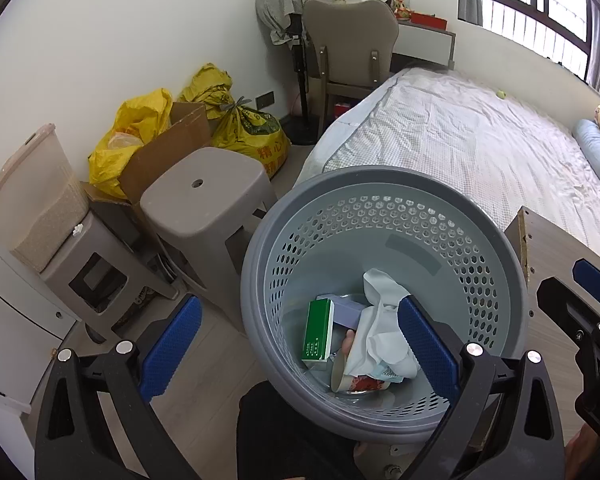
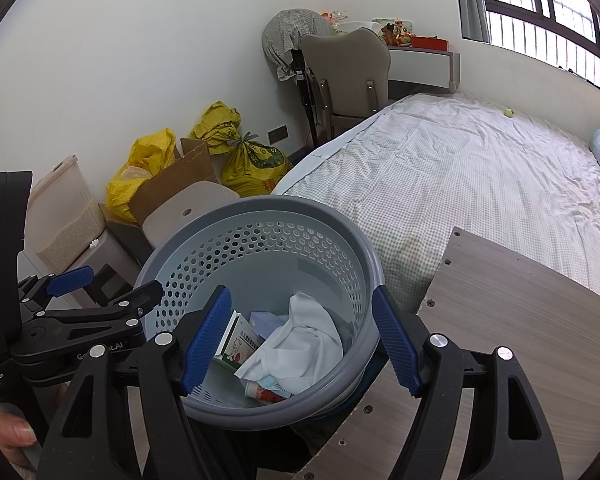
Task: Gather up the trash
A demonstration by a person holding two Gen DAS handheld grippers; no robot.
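Left gripper (image 1: 296, 346) and right gripper (image 2: 302, 346) are held wide open, empty, above the grey basket (image 2: 342, 216). Trash — green box (image 1: 318, 334), white paper (image 2: 300, 340) — is seen inside. Basket could be tipped if its near rim is knocked.

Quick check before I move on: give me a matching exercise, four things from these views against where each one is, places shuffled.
Things:
1. green box
2. grey stool
3. small green ball
4. yellow bags

Places:
A. on the bed sheet, near the window
B. inside the grey perforated bin, beside the white crumpled paper
C. against the white wall, behind the cardboard box
D. on the floor, left of the bin

Pairs: 1-B, 2-D, 3-A, 4-C

Both hand-held grippers, left and right, are open and hold nothing.
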